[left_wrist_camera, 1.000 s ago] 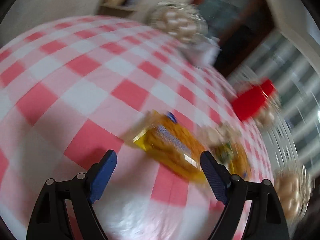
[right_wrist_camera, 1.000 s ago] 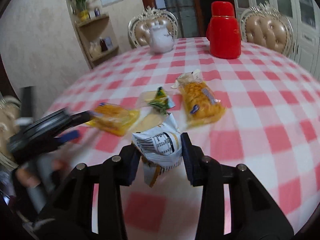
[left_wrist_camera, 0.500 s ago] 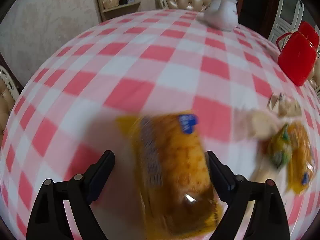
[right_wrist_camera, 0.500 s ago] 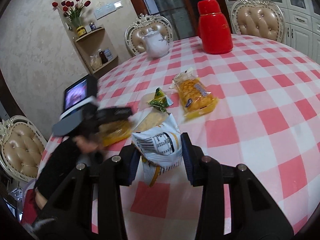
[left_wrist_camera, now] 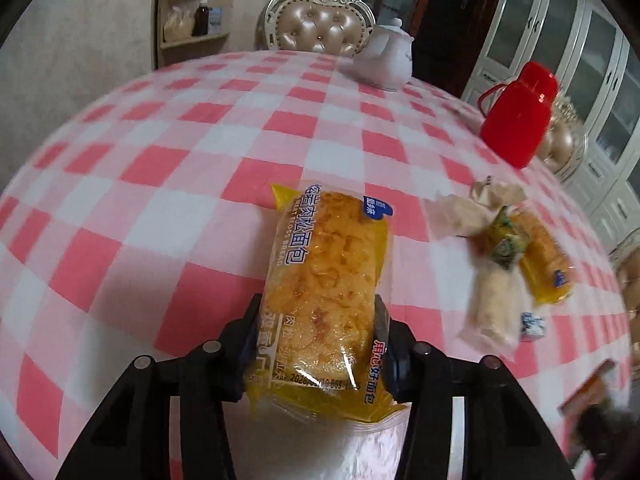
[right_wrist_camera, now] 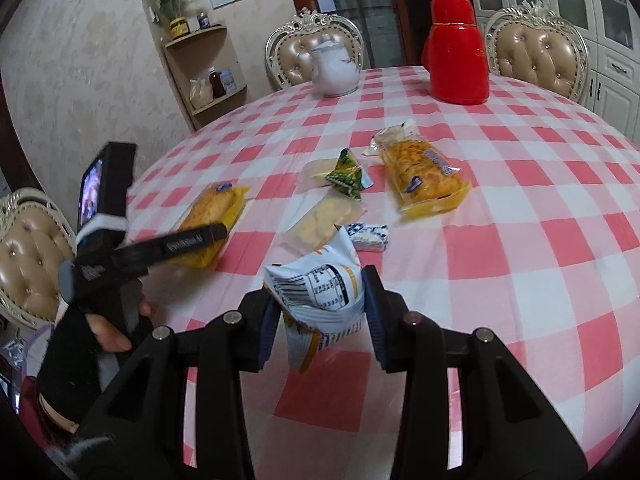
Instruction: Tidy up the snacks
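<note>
Left gripper (left_wrist_camera: 318, 344): jaws were closing on the meat floss bread packet (left_wrist_camera: 324, 280), pads at both sides of its near end, low centre of the left wrist view.
Right gripper (right_wrist_camera: 320, 312): clamped on a white snack bag (right_wrist_camera: 320, 288), low centre of the right wrist view.
Bread packet: lay on the checked tablecloth (left_wrist_camera: 160, 168), far end pointing up the frame.
Other snacks: second bread packet (right_wrist_camera: 424, 180), green triangular packet (right_wrist_camera: 346, 172) and a clear biscuit packet (right_wrist_camera: 324, 220) lay mid-frame in the right wrist view.
Risk, crushing: soft bread would likely flatten if the jaws squeezed hard.
Risk, slipping: slick film, gripped near one end, might sag or slide out on lifting.
Risk, collision: the two grippers worked near each other.
</note>
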